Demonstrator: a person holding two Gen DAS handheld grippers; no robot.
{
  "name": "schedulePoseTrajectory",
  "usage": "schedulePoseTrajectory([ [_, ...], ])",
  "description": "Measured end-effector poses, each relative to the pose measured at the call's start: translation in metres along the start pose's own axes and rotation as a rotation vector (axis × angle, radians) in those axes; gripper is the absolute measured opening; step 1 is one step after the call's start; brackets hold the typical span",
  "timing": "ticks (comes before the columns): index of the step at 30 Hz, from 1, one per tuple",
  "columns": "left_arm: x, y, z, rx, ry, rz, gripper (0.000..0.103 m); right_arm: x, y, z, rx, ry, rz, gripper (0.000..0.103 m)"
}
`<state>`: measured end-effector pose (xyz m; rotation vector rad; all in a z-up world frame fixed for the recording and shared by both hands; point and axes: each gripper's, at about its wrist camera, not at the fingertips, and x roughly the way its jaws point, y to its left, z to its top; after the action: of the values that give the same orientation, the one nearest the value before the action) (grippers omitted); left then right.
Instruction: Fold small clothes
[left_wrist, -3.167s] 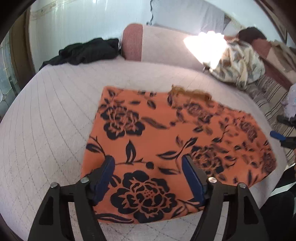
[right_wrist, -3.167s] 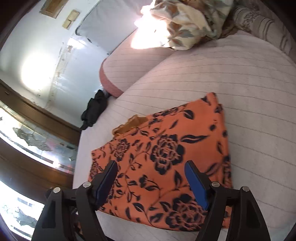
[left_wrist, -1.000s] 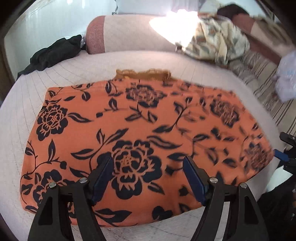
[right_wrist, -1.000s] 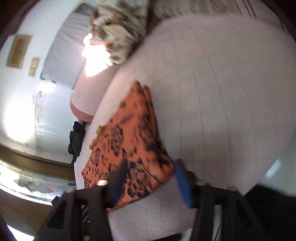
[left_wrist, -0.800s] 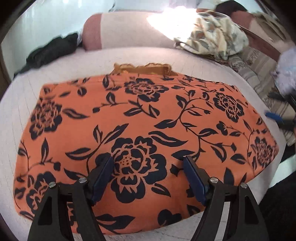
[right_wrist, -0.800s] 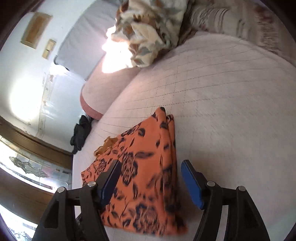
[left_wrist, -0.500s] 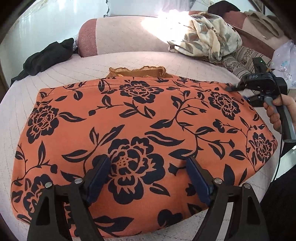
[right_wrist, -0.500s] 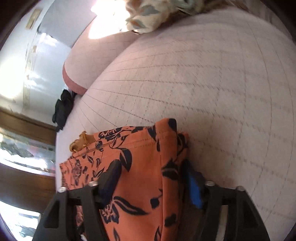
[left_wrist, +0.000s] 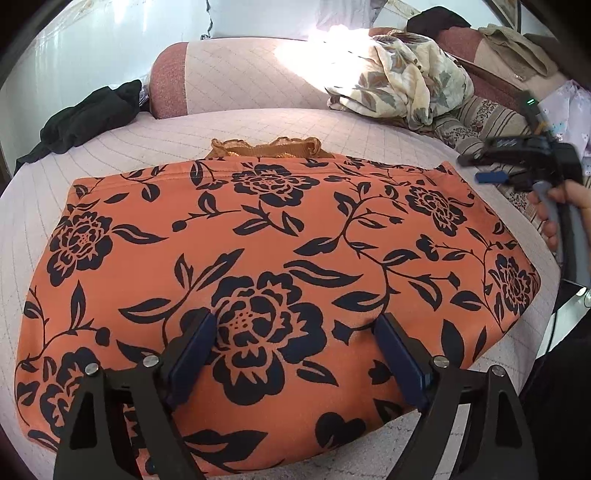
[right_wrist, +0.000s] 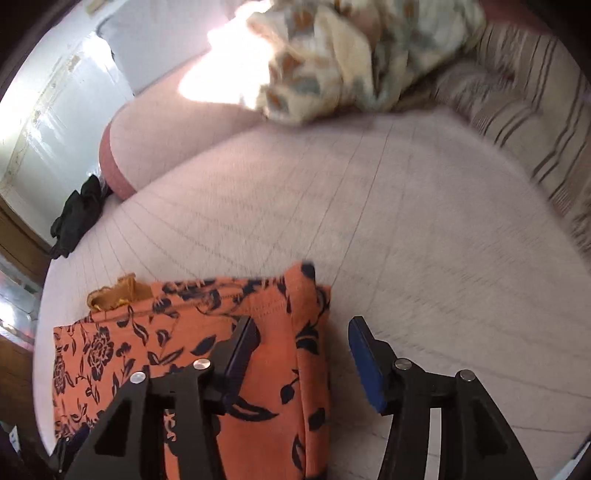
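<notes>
An orange garment with dark flowers (left_wrist: 258, 236) lies flat on the quilted pink bed (left_wrist: 258, 122). A mustard lace edge (left_wrist: 266, 147) pokes out from under its far side. My left gripper (left_wrist: 293, 325) hovers over the garment's near part; its jaws are opening and grip nothing. In the right wrist view my right gripper (right_wrist: 301, 328) straddles the garment's far right corner (right_wrist: 303, 295). Its jaws are opening, and the pads stand off the cloth. In the left wrist view the right gripper (left_wrist: 471, 169) hangs by that corner, held in a hand (left_wrist: 565, 206).
A black garment (left_wrist: 85, 114) lies at the far left by a pink bolster (left_wrist: 229, 74). A crumpled leaf-print blanket (left_wrist: 406, 85) and striped cushions (left_wrist: 480, 118) sit at the far right. The bed's edge drops off just right of the orange garment.
The right gripper's jaws, narrow around the garment's corner half a second ago, have spread. It has shifted along the garment's right edge toward the far corner. The left gripper's jaws widened slightly.
</notes>
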<state>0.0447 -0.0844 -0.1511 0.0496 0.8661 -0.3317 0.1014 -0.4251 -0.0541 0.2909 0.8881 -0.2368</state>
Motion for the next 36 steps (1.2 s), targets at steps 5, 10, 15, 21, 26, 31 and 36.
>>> schedulePoseTrajectory([
  [5,0.000,-0.002,0.000,0.009,-0.004,0.007,0.088,-0.049,0.031,-0.024,0.019,-0.029,0.250,0.074],
  [10,-0.019,0.012,0.008,-0.067,0.004,-0.029,0.088,0.011,0.005,-0.069,0.152,0.193,0.297,0.065],
  [15,-0.074,0.059,-0.001,-0.217,-0.095,0.064,0.088,-0.038,0.015,-0.069,0.092,0.085,0.332,0.070],
  [21,-0.061,0.121,-0.036,-0.422,0.091,0.136,0.079,-0.028,0.002,-0.104,0.113,0.121,0.363,0.081],
  [26,-0.096,0.118,-0.026,-0.419,-0.016,0.163,0.078,-0.029,0.007,-0.100,0.117,0.114,0.361,0.081],
  [31,-0.060,0.128,-0.036,-0.356,0.136,0.274,0.078,-0.029,-0.007,-0.099,0.193,0.117,0.429,0.081],
  [36,-0.083,0.118,-0.023,-0.386,0.043,0.242,0.078,-0.054,-0.018,-0.092,0.261,0.057,0.495,0.081],
])
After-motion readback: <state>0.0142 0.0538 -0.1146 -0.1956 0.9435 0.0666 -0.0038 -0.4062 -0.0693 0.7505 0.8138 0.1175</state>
